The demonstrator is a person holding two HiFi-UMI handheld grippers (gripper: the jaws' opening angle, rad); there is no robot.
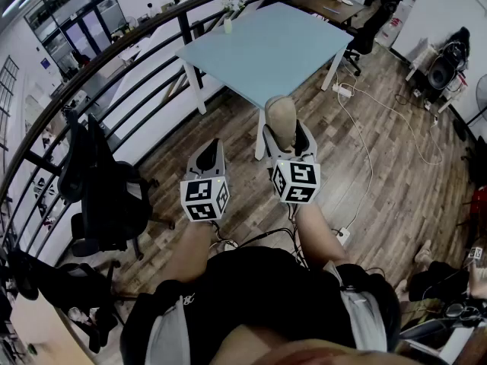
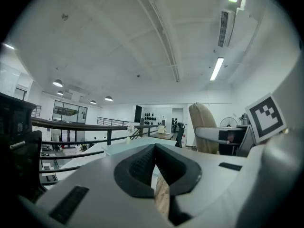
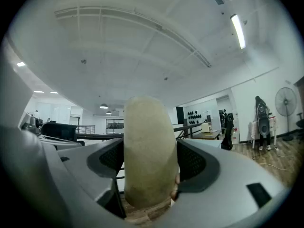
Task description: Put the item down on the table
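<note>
A beige, rounded, loaf-shaped item (image 1: 281, 119) stands upright between the jaws of my right gripper (image 1: 288, 137), which is shut on it. In the right gripper view the item (image 3: 147, 146) fills the gap and both black pads press its sides. The left gripper (image 1: 208, 150) is alongside to the left, its jaws together with nothing in them; in its own view the pads (image 2: 142, 163) meet at the tip. The light blue table (image 1: 266, 48) lies ahead of both grippers, over the wooden floor. The left gripper view shows the item (image 2: 205, 127) at the right.
A small bottle (image 1: 227, 25) stands at the table's far left corner. A black railing (image 1: 114, 63) runs along the left. Black office chairs (image 1: 99, 188) stand at the left. A white cable (image 1: 367, 147) trails across the floor at the right. A desk (image 1: 327, 6) stands behind the table.
</note>
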